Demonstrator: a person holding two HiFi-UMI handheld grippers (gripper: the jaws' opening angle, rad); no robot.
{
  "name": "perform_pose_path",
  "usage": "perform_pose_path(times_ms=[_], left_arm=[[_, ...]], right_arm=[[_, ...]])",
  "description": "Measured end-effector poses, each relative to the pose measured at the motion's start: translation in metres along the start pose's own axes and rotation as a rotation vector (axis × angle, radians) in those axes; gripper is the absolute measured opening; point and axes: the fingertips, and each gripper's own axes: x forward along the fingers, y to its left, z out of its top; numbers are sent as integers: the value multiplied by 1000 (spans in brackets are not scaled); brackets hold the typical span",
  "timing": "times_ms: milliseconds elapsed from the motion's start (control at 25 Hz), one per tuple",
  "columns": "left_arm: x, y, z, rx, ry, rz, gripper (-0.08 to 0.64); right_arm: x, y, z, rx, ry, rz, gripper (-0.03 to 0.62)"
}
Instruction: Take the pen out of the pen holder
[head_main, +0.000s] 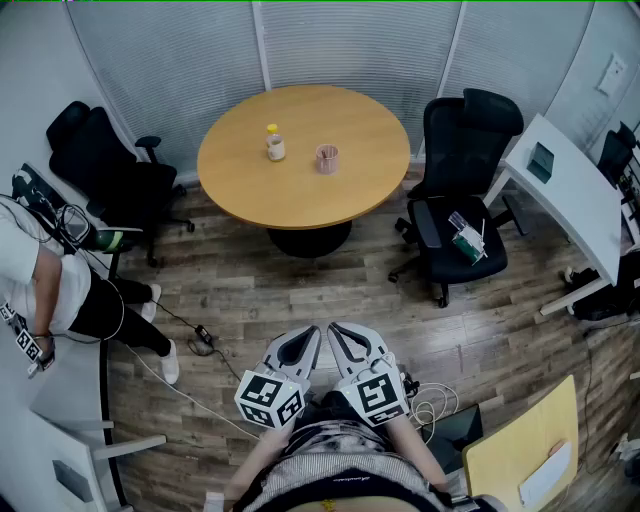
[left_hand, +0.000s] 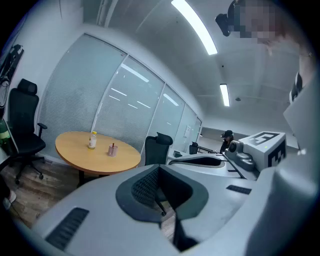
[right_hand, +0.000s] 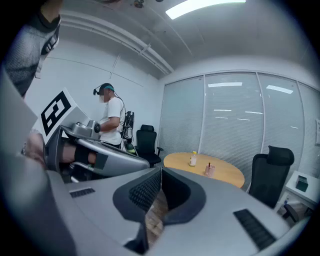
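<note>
A pink pen holder (head_main: 327, 158) stands on the round wooden table (head_main: 250, 190) far ahead, with a small bottle (head_main: 272, 142) to its left. A dark pen (left_hand: 113, 145) sticks up out of the pen holder (left_hand: 112, 150), which also shows in the right gripper view (right_hand: 210, 170). My left gripper (head_main: 312, 336) and right gripper (head_main: 338, 333) are held side by side close to my body, well short of the table. Both are shut with nothing between the jaws, as the left gripper view (left_hand: 160, 168) and right gripper view (right_hand: 161, 172) show.
Black office chairs stand left (head_main: 105, 160) and right (head_main: 460, 200) of the table. A person in a white shirt (head_main: 45, 285) sits at the left. A white desk (head_main: 570, 200) is at the right, cables (head_main: 190, 345) lie on the wooden floor, and a yellow board (head_main: 520, 450) is at the lower right.
</note>
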Motion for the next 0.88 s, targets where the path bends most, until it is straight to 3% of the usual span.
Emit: perform_pose_path(times_ms=[120,240,440,880], left_arm=[[4,-2,1,-2,-2,-2,3],[7,-6,-3,-1,-4,-4,3],[13,-11,-9,-13,5,2,3],[49,19,0,-21,3,0,3]], right_arm=[[-1,-6,2,-18,-27,5,28],[-5,-9,3,23,-53,4,28],[-8,-16,-9,2,-26,13,28],[23,-44,-11,37,-24,-4,28]])
